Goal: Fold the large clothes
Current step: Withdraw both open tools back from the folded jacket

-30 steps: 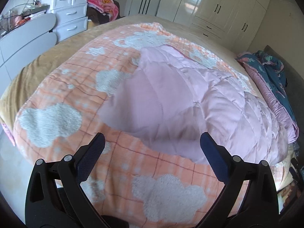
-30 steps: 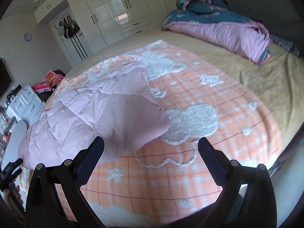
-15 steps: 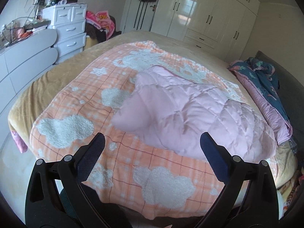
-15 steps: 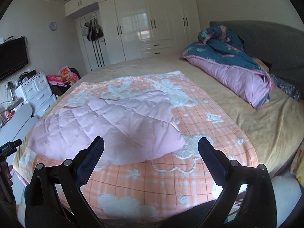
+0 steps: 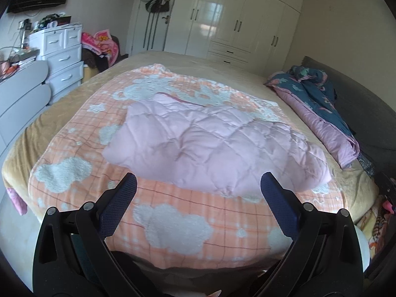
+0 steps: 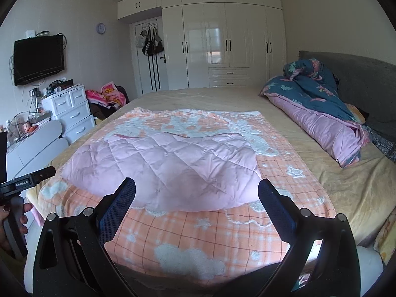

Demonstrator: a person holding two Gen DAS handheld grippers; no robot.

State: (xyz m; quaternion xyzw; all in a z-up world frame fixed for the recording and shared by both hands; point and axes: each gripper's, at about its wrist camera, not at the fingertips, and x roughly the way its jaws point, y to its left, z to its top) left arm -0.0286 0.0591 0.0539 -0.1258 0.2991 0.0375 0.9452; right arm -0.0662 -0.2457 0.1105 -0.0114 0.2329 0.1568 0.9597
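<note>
A pink quilted padded garment (image 5: 212, 143) lies folded over on an orange checked blanket with white clouds (image 5: 173, 222) on the bed; it also shows in the right wrist view (image 6: 168, 168). My left gripper (image 5: 198, 185) is open and empty, held back from the bed's near edge, short of the garment. My right gripper (image 6: 196, 190) is open and empty too, equally short of the garment. The left gripper's body and the hand holding it (image 6: 17, 190) show at the right wrist view's left edge.
A rolled blue and purple duvet (image 6: 321, 113) lies along the bed's right side by the grey headboard (image 6: 366, 81). White drawers (image 6: 71, 111) and a grey rounded cabinet (image 6: 32, 148) stand left of the bed. White wardrobes (image 6: 222, 44) line the far wall.
Both grippers have pulled back and up from the bed; the garment and blanket look smaller and farther. The garment lies still. Both grippers stay open.
</note>
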